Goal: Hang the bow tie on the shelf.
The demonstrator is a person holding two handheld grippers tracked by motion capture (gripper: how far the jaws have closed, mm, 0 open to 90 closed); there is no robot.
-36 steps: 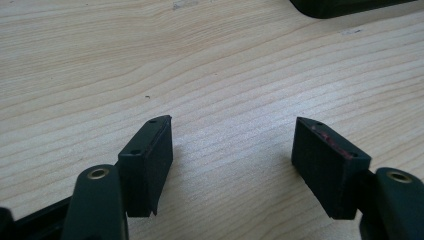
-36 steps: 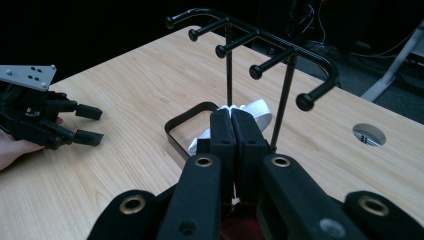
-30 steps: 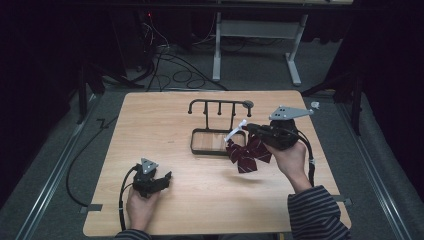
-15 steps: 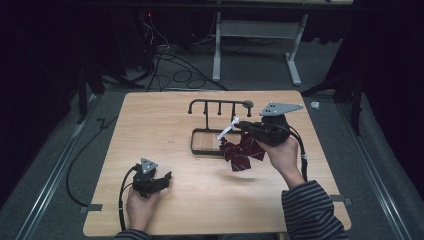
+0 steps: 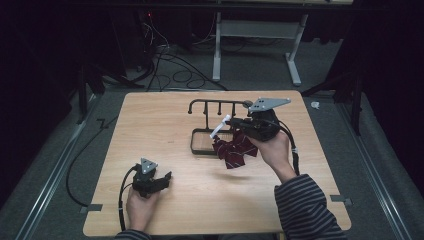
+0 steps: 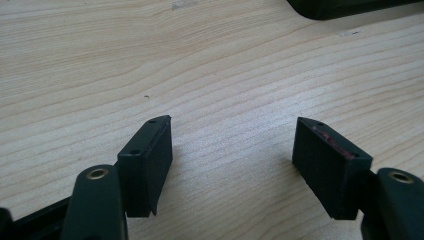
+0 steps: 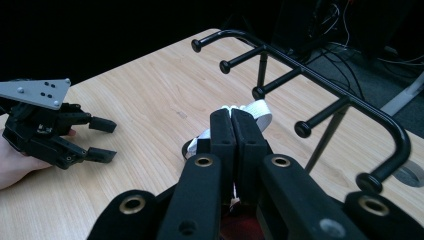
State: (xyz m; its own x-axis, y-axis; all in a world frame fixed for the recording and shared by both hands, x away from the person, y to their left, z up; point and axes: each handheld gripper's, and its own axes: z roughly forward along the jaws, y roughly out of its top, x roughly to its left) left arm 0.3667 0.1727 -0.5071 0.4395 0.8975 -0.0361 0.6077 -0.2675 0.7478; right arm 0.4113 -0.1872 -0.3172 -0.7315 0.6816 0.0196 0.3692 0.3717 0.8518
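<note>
Where we are holding things over the table [image 5: 165, 125]

We are resting our left gripper [image 5: 167, 178] near the front-left; our right gripper [image 5: 231, 123] is lifting the bow tie [image 5: 234, 151] before the rack [image 5: 219, 105].

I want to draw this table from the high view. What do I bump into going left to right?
Left claw in a hand → black peg rack → red striped bow tie → right claw holding the tie's white strap.

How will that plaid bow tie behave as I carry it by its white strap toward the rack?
Likely floppy: the bow tie droops below the right gripper, which pinches the white strap. Probably light, so it may swing. The strap looks soft and could snag on the rack pegs.
</note>
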